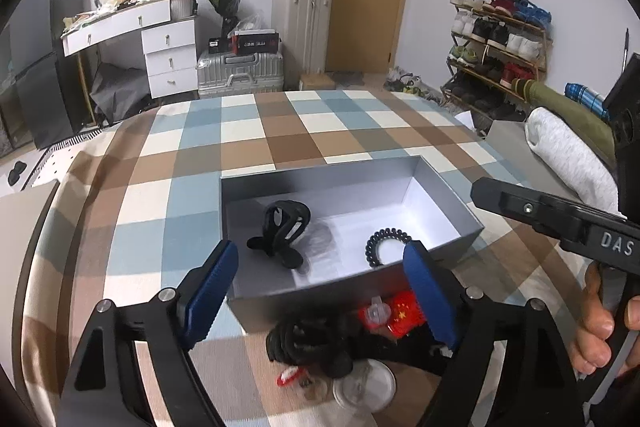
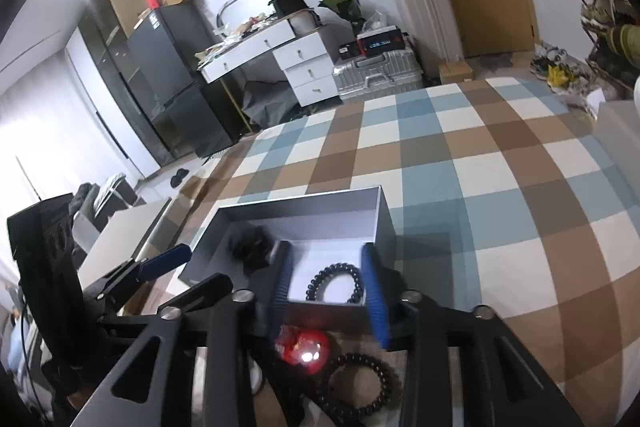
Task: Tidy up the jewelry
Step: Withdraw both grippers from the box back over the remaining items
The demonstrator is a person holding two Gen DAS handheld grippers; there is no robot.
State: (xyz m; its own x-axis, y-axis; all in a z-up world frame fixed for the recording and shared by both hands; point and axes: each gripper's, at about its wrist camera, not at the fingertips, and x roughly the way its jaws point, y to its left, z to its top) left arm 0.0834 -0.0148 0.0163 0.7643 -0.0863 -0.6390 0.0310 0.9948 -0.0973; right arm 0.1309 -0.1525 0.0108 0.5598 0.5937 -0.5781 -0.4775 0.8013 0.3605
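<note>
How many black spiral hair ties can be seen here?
2. One spiral hair tie lies inside the grey box, at its near right. The other lies on the checked cloth before the box. The blurred clutter there may hide more.

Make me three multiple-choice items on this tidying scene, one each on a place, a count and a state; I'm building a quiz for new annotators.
1. Where does the black hair claw lie?
A. in the grey box
B. on the checked cloth
C. on the shoe rack

2. How many things lie inside the box?
A. none
B. two
C. five

3. How does the left hand-held gripper stand?
A. shut on the hair claw
B. open, holding nothing
C. shut on the box wall

Answers:
1 A: the claw rests on the box floor, at its left.
2 B: only the claw and a black coil hair tie are in there.
3 B: its blue pads are wide apart, with nothing pinched between them.
</note>
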